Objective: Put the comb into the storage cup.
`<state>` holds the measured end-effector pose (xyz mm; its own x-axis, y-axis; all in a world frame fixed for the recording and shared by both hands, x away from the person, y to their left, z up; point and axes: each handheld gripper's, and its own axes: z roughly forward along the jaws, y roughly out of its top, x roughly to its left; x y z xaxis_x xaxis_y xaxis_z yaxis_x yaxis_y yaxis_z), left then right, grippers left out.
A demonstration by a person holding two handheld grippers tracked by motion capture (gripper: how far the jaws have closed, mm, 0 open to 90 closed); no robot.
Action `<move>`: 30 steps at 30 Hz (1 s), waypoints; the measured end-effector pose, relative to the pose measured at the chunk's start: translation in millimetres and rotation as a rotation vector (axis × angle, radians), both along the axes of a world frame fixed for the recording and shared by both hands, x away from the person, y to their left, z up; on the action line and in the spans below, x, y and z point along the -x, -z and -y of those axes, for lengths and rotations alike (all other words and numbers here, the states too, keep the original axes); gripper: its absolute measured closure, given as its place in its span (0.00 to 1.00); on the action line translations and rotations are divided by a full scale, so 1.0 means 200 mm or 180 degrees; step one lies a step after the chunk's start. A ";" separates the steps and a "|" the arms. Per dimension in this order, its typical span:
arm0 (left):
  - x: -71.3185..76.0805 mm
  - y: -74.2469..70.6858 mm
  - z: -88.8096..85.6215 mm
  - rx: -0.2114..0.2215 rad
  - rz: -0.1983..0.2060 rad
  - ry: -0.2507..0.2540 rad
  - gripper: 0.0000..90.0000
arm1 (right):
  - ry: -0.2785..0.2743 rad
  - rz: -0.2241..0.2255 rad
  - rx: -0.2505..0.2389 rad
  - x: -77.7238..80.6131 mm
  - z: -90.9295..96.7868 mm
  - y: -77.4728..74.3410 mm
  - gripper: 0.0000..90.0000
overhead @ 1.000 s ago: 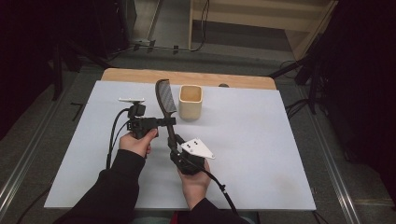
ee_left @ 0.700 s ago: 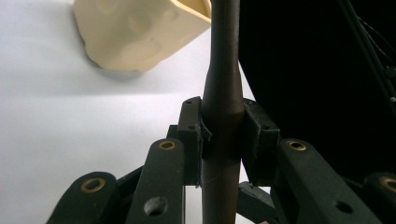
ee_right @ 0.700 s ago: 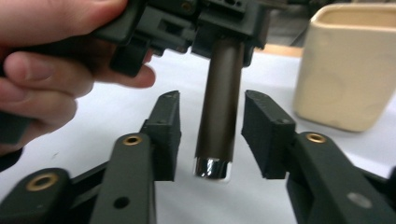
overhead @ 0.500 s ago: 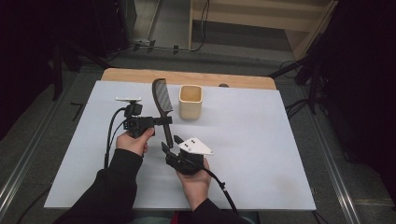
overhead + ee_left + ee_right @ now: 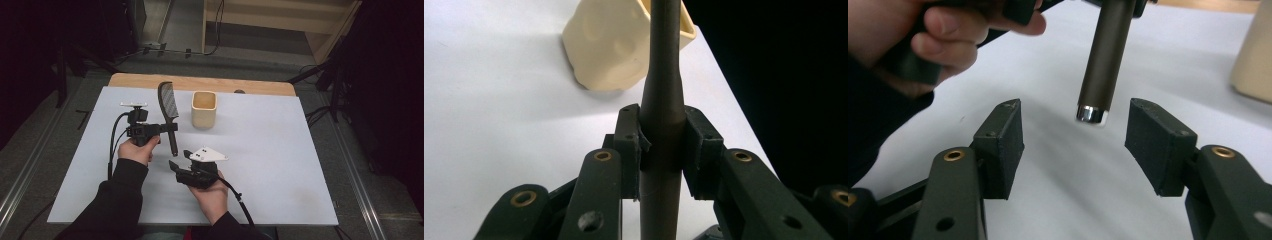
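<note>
White sheeting covers the table (image 5: 280, 165), with dark floor around it. At centre-left of the high view the left gripper (image 5: 161, 128) is clamped on the handle of a dark comb (image 5: 169, 107), whose toothed head points toward the top of the frame, just left of a beige cup (image 5: 204, 109). Below it, the right gripper (image 5: 173, 165) has just been opening; its jaws stand apart on either side of the comb's handle end, pads clear of it.

A cream cup (image 5: 204, 109) stands upright on a white mat (image 5: 280, 165) covering a wooden table (image 5: 140, 80). Behind the table, dark floor and a pale wooden shelf (image 5: 280, 20).
</note>
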<state>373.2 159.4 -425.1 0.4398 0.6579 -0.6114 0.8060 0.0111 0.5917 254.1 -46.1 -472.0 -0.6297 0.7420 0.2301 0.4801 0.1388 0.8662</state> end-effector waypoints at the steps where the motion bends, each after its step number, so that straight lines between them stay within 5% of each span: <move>1: 0.00 0.00 0.00 -0.0001 0.0008 -0.0007 0.81 | -0.0038 -0.0001 0.0006 0.00 0.00 0.00 0.40; 5: 0.00 0.00 -0.02 0.0020 0.0021 -0.0012 0.81 | -0.0242 -0.0157 -0.0075 -0.01 0.02 0.00 0.37; 8: 0.00 0.00 -0.03 0.0018 0.0026 -0.0003 0.81 | -0.0317 -0.0077 -0.0018 -0.01 0.02 0.00 0.34; 20: -0.01 0.00 -0.04 0.0014 0.0020 0.0001 0.81 | -0.0577 -0.0278 -0.0050 -0.05 0.08 0.00 0.29; 30: 0.00 -0.01 -0.05 0.0015 0.0072 0.0014 0.81 | -0.0778 -0.0258 0.0056 -0.07 0.14 -0.03 0.28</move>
